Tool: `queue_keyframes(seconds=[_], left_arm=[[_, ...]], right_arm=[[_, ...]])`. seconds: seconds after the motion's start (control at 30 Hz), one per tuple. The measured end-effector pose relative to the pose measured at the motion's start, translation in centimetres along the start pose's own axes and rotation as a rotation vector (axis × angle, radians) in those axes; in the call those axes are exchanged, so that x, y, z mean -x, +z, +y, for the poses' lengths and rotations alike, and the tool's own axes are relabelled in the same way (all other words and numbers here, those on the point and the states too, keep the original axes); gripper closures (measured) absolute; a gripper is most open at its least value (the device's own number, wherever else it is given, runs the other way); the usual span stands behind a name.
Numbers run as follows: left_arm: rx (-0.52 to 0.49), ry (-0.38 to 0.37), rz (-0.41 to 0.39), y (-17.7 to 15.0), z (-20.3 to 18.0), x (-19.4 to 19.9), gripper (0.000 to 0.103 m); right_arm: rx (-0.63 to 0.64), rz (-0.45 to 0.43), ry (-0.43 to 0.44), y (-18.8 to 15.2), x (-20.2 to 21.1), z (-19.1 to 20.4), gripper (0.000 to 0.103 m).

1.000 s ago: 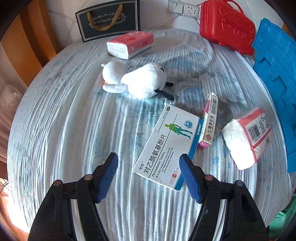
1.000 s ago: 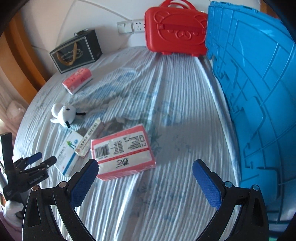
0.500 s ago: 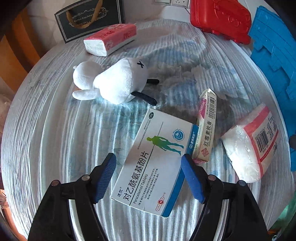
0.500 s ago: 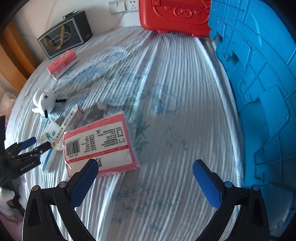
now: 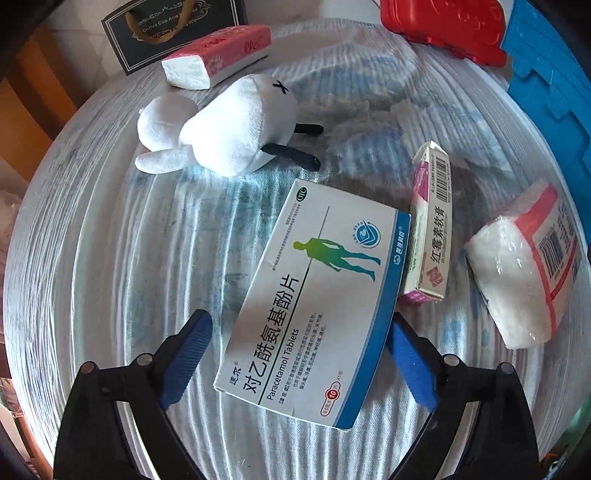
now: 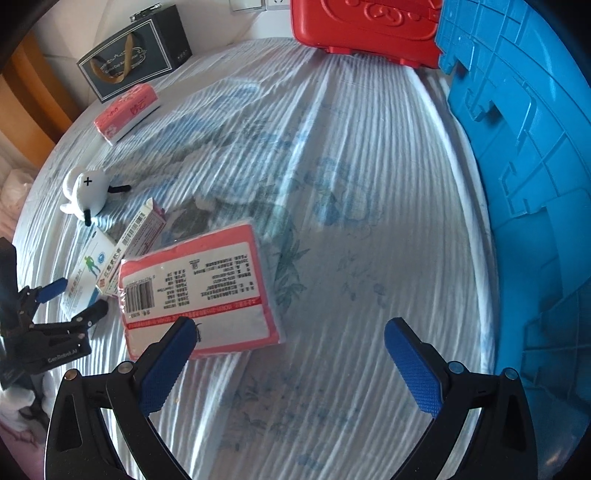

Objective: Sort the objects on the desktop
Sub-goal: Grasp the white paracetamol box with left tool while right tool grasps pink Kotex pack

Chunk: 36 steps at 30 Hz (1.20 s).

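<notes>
A white and blue paracetamol box (image 5: 314,306) lies flat on the striped cloth. My left gripper (image 5: 297,360) hangs over its near end with the box between the fingers; the jaws are opening and the left pad stands clear of the box. Leaning on the box's right side is a slim pink ointment box (image 5: 430,221). A red and white tissue pack (image 6: 195,291) lies under the left finger of my right gripper (image 6: 291,365), which is open and holds nothing. The left gripper (image 6: 75,298) also shows at the right wrist view's left edge.
A white plush rabbit (image 5: 229,129) lies beyond the boxes, with a second tissue pack (image 5: 221,51) and a black gift bag (image 5: 170,26) behind it. A red case (image 6: 369,29) stands at the back. A blue plastic crate (image 6: 535,184) borders the right side.
My left gripper has come down over the paracetamol box and its jaws have spread wider, so the box now lies between them. My right gripper has sunk closer to the tissue pack.
</notes>
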<state>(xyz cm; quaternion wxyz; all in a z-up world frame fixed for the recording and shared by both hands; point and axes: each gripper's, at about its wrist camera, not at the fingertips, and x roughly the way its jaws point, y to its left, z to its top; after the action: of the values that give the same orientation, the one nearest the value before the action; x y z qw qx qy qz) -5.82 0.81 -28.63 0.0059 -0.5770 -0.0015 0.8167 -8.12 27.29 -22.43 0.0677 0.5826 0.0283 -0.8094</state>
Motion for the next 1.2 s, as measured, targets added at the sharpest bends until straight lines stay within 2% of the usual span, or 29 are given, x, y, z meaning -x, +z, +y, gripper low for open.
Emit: queue_keyframes(seconds=[0.1,0.13,0.2,0.3,0.37,0.47,0.63,0.77,0.8,0.9,0.97,1.07,1.13,1.2], left_arm=[[0.036,0.006,-0.010,0.5,0.6,-0.2,0.008],[0.047,0.010,-0.018,0.3,0.7,0.0,0.010],[0.067,0.019,-0.031,-0.3,1.1,0.5,0.022],[0.094,0.034,-0.025,-1.6,1.9,1.1,0.022],[0.099,0.052,-0.016,-2.6,1.9,1.6,0.023],[0.074,0.053,-0.028,-4.6,0.8,3.1,0.023],[0.081,0.084,-0.059,-5.9,-0.6,4.4,0.026],[0.103,0.121,-0.072,-5.7,-0.3,4.5,0.026],[0.110,0.135,-0.076,-5.7,-0.2,4.5,0.026],[0.135,0.138,-0.058,-5.7,0.3,3.6,0.026],[0.154,0.132,-0.027,-5.8,0.6,2.6,0.026],[0.195,0.099,-0.028,-5.7,1.3,2.3,0.024],[0.205,0.082,-0.024,-5.4,1.6,1.9,0.020],[0.201,0.081,-0.023,-5.0,1.7,1.6,0.012]], right_arm=[[0.008,0.002,-0.046,0.1,-0.2,-1.0,0.000],[0.004,0.001,-0.068,0.1,-0.2,-1.4,0.000],[-0.020,-0.011,-0.107,0.1,-0.5,-2.6,0.000],[-0.038,-0.012,-0.178,0.2,-1.6,-4.0,0.000],[-0.011,0.016,-0.192,0.1,-2.8,-3.9,0.000],[0.074,0.046,-0.131,-1.0,-3.3,-1.9,0.000],[0.238,0.065,0.103,-3.6,-3.1,4.2,0.000],[0.328,0.060,0.240,-4.2,-2.5,8.3,0.000],[0.346,0.047,0.250,-4.3,-2.2,9.0,0.000],[0.370,0.007,0.205,-3.9,-1.3,9.5,0.000],[0.365,0.006,0.206,-3.3,-1.3,9.5,0.000],[0.370,0.005,0.202,-2.8,-1.7,9.9,0.000],[0.373,0.011,0.198,-2.3,-2.5,10.9,0.000],[0.363,0.025,0.196,-1.9,-3.5,11.5,0.000]])
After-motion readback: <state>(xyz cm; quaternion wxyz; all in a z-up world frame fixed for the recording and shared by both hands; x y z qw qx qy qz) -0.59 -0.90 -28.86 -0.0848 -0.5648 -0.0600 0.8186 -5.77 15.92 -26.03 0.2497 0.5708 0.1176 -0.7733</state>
